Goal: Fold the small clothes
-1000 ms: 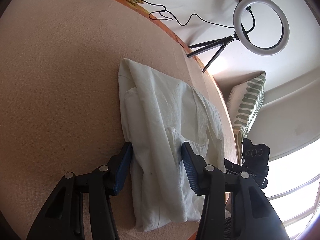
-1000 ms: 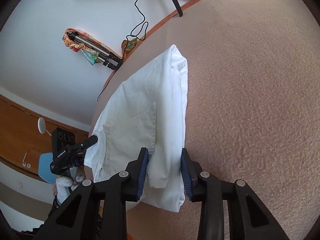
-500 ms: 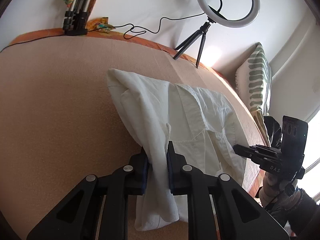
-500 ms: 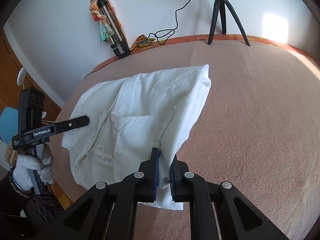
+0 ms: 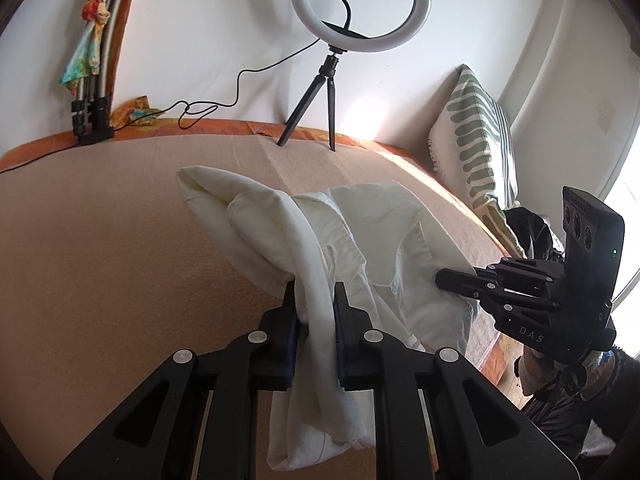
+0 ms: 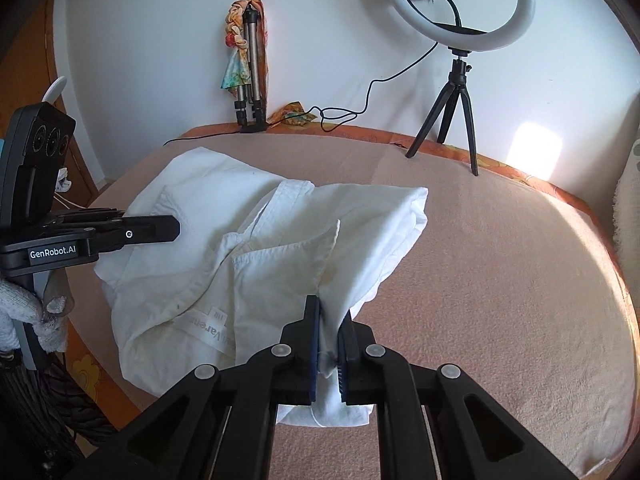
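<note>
A small white shirt [image 5: 360, 232] [image 6: 256, 240] lies partly folded on the pinkish bed cover [image 5: 100, 260] [image 6: 500, 280]. My left gripper [image 5: 314, 300] is shut on a bunched edge of the shirt, and cloth hangs down between its fingers. My right gripper [image 6: 328, 322] is shut on the opposite edge, lifting it off the cover. Each gripper shows in the other's view: the right gripper [image 5: 444, 280] at the right edge, the left gripper [image 6: 172, 230] at the left, held by a gloved hand [image 6: 24, 312]. A label on the shirt [image 6: 204, 326] faces up.
A ring light on a small tripod [image 5: 332, 92] [image 6: 460, 80] stands at the far edge of the bed by the white wall. A folded tripod wrapped in patterned cloth [image 5: 92, 80] [image 6: 248, 64] leans on the wall. A green-striped pillow [image 5: 476, 148] rests at the right.
Both grippers closed on the shirt's edges, rolled level and rose, lifting the cloth off the bed cover. The views swung from the bed surface up towards the far wall.
</note>
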`<state>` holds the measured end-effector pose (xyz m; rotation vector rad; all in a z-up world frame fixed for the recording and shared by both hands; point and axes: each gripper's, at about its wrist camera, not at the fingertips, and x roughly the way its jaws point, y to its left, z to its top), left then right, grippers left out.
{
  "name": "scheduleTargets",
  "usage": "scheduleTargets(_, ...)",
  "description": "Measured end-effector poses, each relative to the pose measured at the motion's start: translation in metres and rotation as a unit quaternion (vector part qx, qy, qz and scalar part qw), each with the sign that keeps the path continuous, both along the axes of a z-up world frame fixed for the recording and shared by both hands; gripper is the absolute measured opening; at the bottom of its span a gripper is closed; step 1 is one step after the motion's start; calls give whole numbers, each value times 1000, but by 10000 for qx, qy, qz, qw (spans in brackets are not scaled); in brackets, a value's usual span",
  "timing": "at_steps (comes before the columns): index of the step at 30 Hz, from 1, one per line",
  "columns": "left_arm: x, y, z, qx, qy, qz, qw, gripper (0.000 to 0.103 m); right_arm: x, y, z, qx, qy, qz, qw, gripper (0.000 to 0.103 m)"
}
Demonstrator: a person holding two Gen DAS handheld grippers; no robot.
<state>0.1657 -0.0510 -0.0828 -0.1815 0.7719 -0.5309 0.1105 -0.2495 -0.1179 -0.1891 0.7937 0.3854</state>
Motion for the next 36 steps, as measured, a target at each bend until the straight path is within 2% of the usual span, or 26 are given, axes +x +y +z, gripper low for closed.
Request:
scheduleTargets(11,33,-59,14,-131,-217,-454,9986,13,11,-36,35,-420,-521,-130,9977,4)
scheduleTargets(19,80,-114,13,-295,-234,-676,9970,13,41,-82,43,-809,-667,-425,9936,4)
scheduleTargets(27,138,-177,7,-395,-239,-721,9963,13,97,-141,41,-1242,-790,-770,9861,4)
scheduleTargets(36,175,-227,-10,-307,-201,-651,9972,13,149,-189,23,-1628,-744,-882,9799,4)
